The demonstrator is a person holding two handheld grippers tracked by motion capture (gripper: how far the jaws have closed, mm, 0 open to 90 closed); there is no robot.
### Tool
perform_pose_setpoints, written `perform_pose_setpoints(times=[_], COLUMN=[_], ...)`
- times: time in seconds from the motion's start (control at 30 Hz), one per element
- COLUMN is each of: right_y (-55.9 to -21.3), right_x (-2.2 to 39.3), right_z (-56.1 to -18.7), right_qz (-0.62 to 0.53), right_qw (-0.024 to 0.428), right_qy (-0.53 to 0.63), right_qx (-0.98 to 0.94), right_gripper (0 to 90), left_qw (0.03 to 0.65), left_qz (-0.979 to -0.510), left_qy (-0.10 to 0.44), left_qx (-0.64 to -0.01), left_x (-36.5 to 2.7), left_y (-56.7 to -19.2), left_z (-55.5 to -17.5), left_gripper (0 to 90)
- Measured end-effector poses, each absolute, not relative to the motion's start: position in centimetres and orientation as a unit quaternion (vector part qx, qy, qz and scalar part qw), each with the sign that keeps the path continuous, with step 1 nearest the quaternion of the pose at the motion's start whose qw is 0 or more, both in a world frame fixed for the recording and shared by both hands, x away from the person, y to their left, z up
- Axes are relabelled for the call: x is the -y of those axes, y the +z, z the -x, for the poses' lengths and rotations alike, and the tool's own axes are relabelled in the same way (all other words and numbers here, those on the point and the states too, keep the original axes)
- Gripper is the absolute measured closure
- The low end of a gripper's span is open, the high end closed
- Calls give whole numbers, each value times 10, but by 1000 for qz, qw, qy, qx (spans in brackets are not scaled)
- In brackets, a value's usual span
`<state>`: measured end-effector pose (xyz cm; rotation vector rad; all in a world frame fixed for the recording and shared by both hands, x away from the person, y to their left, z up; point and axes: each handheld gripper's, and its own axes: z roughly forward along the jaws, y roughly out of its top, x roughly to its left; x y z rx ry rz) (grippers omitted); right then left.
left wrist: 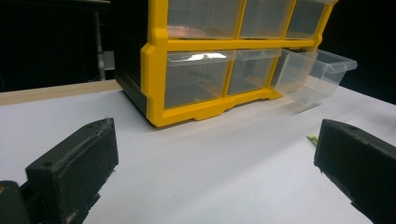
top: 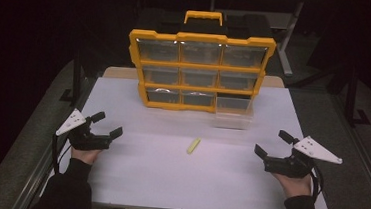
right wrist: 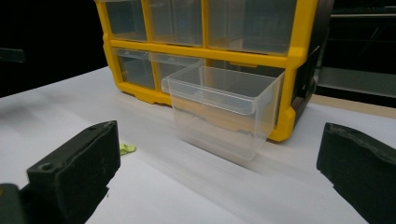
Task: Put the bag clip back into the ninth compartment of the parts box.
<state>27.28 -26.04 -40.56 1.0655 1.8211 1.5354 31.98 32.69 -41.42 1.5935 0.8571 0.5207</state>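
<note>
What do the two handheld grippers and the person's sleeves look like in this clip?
Both the left gripper and the right gripper are black, each with two blocky jaws, a grey three-cornered plate on top and a black cable trailing back. The person wears dark sleeves.

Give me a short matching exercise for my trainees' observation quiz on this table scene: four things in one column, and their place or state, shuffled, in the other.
Things:
1. clear drawer
2. yellow piece
3. left gripper
4. yellow organizer

Place or state:
A. lying flat on the white table, between the two grippers
B. standing upright at the table's far side
C. pulled out at the bottom right of the cabinet
D. jaws open, nothing between them

Pairs: 1-C, 2-A, 3-D, 4-B
</note>
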Motion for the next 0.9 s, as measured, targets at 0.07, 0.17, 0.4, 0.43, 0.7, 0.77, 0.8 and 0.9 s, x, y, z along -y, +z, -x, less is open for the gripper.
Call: perform_pose_setpoints(times=[0.07,0.17,0.4,0.43,0.7,0.77,0.8,0.9], right_y=[-403,-399,-390,-390,-384,-382,-382,-380], right_x=[258,255,245,244,237,233,232,227], right_z=[-274,-275,-281,-282,-292,-295,-297,-300], right_qz=[-390,-383,-375,-375,-366,-364,-361,-356], right_qw=[261,262,251,249,243,239,238,232], right_qy=[570,573,571,570,567,564,563,561], right_qx=[-675,-676,-686,-687,-697,-702,-704,-710], right_gripper=[0,0,0,0,0,0,0,0], left_qw=[589,590,593,594,600,604,604,604], left_qz=[-685,-688,-685,-684,-677,-674,-675,-677], left_qy=[222,220,221,221,229,230,230,226], left_qx=[-366,-361,-360,-361,-359,-358,-357,-356], left_x=[-326,-325,-325,-325,-331,-333,-334,-334], left_y=[-414,-415,-416,-416,-414,-413,-413,-414], left_z=[-320,-320,-319,-318,-315,-315,-314,-313], left_gripper=[0,0,0,0,0,0,0,0])
